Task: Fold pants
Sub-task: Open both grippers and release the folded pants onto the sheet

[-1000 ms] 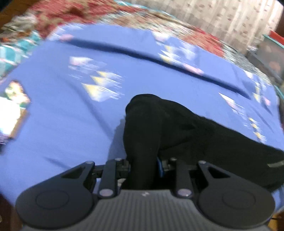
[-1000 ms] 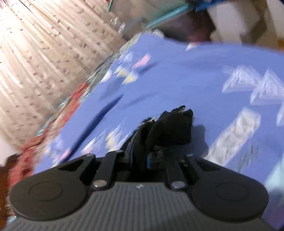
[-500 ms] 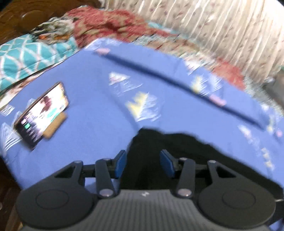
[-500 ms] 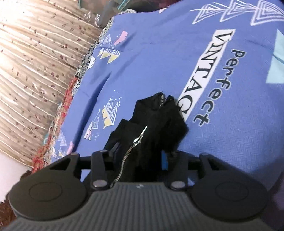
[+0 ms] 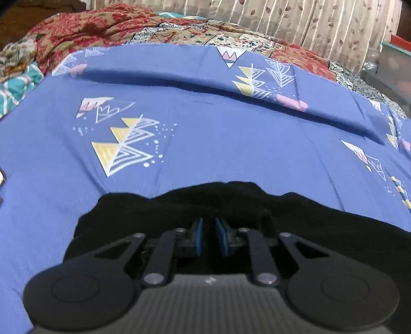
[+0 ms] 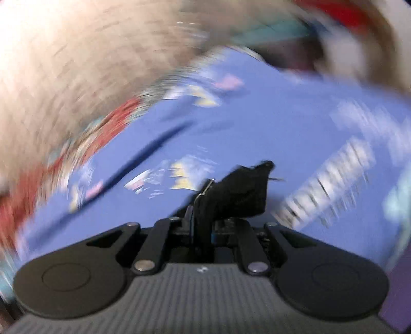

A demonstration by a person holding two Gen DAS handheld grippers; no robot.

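Black pants (image 5: 257,213) lie bunched on the blue printed bedsheet (image 5: 218,144), just below and ahead of my left gripper (image 5: 209,235). Its jaws are closing; the blue pads (image 5: 198,237) stand almost together, and I see no cloth pinched between them. In the blurred right wrist view, my right gripper (image 6: 201,226) is closing on a raised corner of the pants (image 6: 241,190), the part with the zipper. That cloth sits between the pads and sticks up past the fingertips.
A long crease (image 5: 205,87) runs across the sheet. A red floral blanket (image 5: 84,28) and a teal patterned cloth (image 5: 15,87) lie along the far left. A patterned curtain (image 5: 295,18) hangs behind the bed.
The left gripper let go of the pants leg, opened, then closed again and sank lower over the pants. The right gripper rolled and rose a little, still holding the zipper end.
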